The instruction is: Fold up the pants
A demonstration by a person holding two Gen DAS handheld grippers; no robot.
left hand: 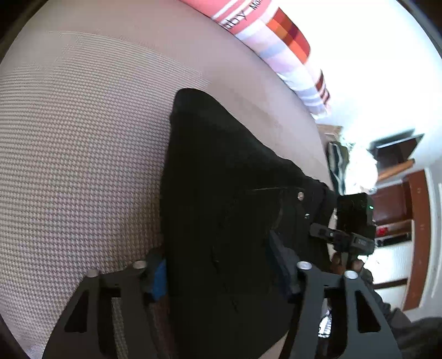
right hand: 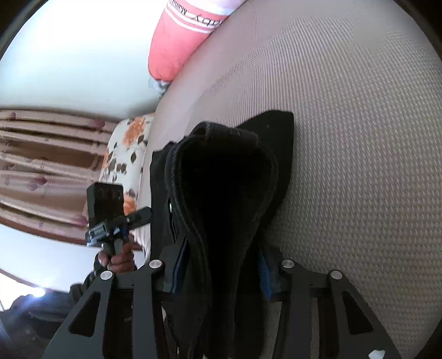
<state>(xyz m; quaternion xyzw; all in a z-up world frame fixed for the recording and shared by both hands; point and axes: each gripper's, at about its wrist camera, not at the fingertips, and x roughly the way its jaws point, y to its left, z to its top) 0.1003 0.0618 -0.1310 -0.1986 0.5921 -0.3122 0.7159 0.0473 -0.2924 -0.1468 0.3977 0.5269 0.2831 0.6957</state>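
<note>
Each hand-held gripper (left hand: 223, 279) (right hand: 218, 276) clamps the black pants (left hand: 221, 193) (right hand: 229, 179); only the left view shows their button (left hand: 300, 195).

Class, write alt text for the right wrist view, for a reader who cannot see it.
The right tongs grip bunched black fabric pants over a beige woven bedspread. At left, a hand holds the left tongs at the pants' edge; a pink striped pillow lies beyond.

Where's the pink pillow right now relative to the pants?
The pink pillow lies at the bed's far edge, beyond the black pants held between both grippers; top centre in both wrist views.
</note>
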